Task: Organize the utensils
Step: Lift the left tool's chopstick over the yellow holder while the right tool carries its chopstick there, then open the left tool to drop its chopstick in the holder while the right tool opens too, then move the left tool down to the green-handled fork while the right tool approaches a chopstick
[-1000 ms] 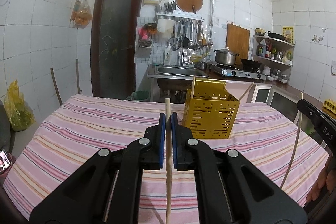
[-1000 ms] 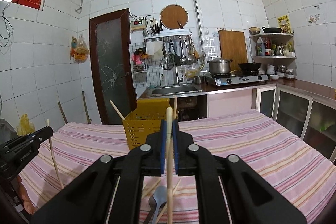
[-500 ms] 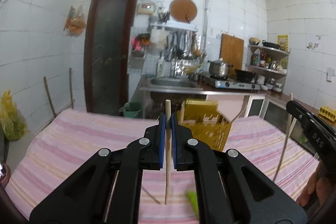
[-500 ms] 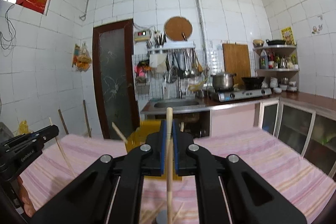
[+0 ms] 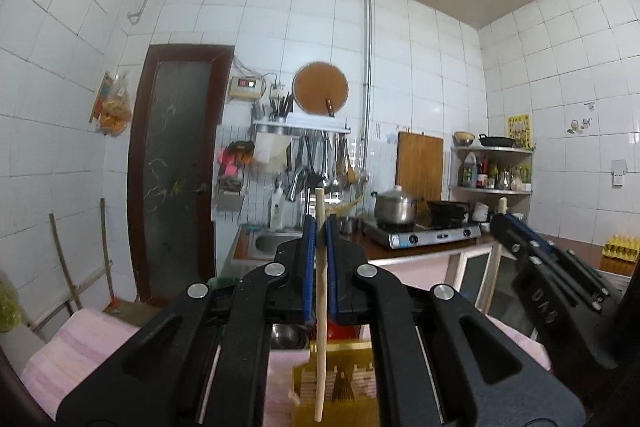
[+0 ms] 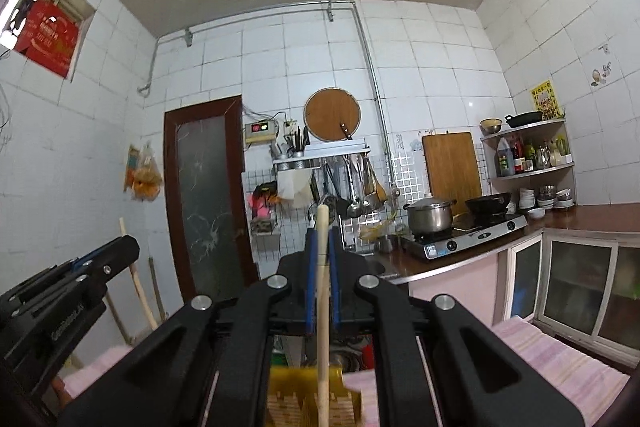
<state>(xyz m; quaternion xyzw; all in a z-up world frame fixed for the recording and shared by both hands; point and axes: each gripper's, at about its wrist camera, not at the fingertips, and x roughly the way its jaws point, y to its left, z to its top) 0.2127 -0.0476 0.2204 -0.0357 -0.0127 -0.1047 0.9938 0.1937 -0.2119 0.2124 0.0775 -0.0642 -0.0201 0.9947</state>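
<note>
The room is a kitchen with white tile walls and a brown door [image 5: 176, 163]. Far past the jaws are a sink [image 5: 276, 241], a stove [image 5: 428, 237] with a silver pot [image 5: 394, 207], and hanging spoons. A pink striped cloth [image 6: 560, 359] covers the table below. The left gripper [image 5: 318, 251] is squeezed tight on one chopstick [image 5: 320, 307], standing up straight. The right gripper [image 6: 322, 263] is squeezed tight on another chopstick [image 6: 322, 307]. Under both sets of jaws sits a yellow basket [image 5: 340, 387] full of holes. What is inside it I cannot tell.
</note>
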